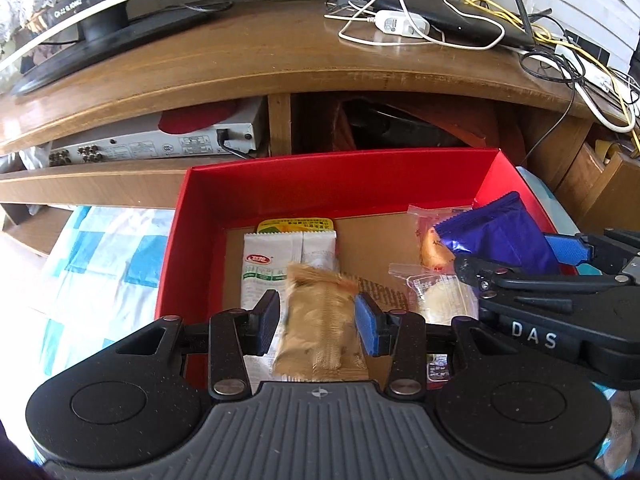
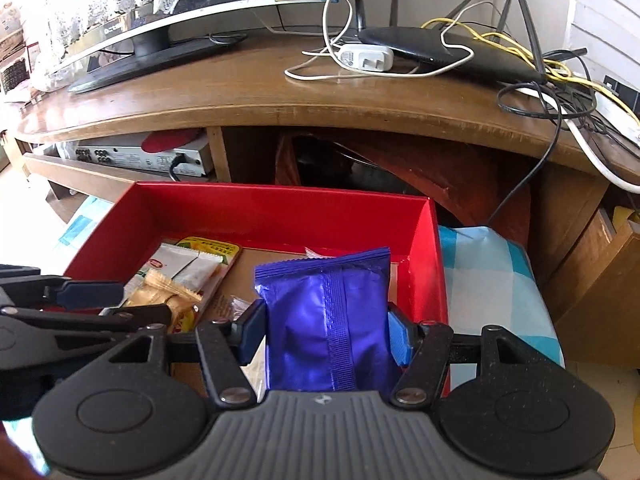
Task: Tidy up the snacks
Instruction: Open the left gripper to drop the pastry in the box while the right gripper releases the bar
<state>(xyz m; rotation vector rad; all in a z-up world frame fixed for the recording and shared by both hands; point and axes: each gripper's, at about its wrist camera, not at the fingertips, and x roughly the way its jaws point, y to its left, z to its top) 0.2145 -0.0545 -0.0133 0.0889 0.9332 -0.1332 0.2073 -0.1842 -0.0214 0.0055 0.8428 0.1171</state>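
A red box (image 1: 320,168) with a cardboard floor holds several snacks: a white packet (image 1: 272,268) on a green-yellow one (image 1: 296,225), and two clear-wrapped pastries (image 1: 434,248) at the right. My left gripper (image 1: 318,322) is over the box's near left part, shut on a tan snack packet (image 1: 320,320) that looks blurred. My right gripper (image 2: 326,336) is shut on a shiny purple packet (image 2: 328,312), held upright over the box's right side beside the red wall (image 2: 432,264). In the left wrist view the right gripper (image 1: 516,256) comes in from the right with the purple packet (image 1: 496,240).
The box rests on a blue-and-white checked cloth (image 2: 492,280) in front of a wooden TV stand (image 1: 280,60). A TV base (image 1: 104,40), a router (image 2: 440,52), a white charger (image 2: 368,58) and tangled cables sit on top. A silver player (image 1: 160,144) lies on the shelf below.
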